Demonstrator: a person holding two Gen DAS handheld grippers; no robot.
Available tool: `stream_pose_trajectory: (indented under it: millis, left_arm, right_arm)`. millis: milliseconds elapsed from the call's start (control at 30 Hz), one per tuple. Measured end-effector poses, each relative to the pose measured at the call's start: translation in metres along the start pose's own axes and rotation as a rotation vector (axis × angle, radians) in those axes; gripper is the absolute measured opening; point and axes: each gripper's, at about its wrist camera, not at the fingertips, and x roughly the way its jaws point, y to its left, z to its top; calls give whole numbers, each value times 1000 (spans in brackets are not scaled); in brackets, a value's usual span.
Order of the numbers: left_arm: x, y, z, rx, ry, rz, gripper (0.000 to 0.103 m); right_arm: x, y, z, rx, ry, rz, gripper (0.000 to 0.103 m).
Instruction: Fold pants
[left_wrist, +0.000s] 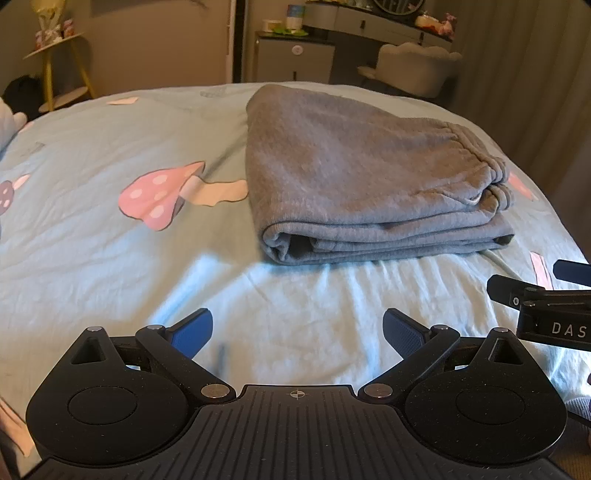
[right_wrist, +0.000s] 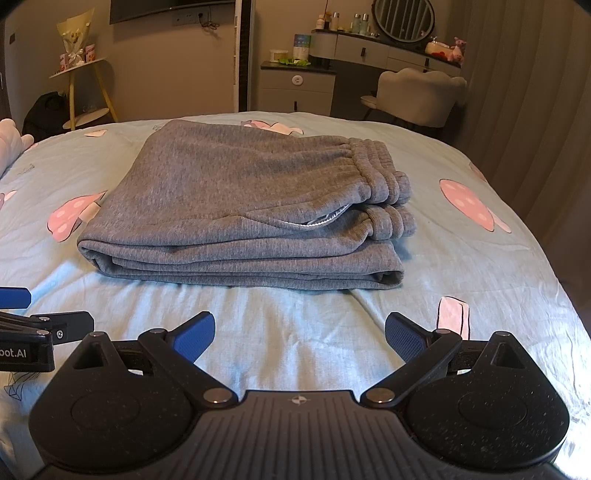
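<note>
Only right wrist view shows pants (right_wrist: 236, 206) zipper, both claws spread

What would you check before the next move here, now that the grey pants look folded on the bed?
1. Pants folded into one stacked bundle: ok.
2. Waistband lying on top at the bundle's right end, a pale bit of lining peeking out beneath it: cannot tell if that matters.
3. Left gripper open, holding nothing, short of the cloth: ok.
4. Right gripper open, holding nothing, short of the cloth: ok.
5. Bundle resting fully on the bedsheet, away from the edges: ok.
</note>
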Motion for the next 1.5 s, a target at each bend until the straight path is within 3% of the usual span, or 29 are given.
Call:
stream_pose_trajectory:
  millis: [400, 1500]
  left_arm:
    - [-6, 3, 1, -17, -40, -16, 101]
    - [-4, -3, -1, 33, -18, -13, 101]
  right_arm:
    - [0, -1, 1, 14, 4, -3, 99]
    - [0, -3, 0, 47, 9, -6, 99]
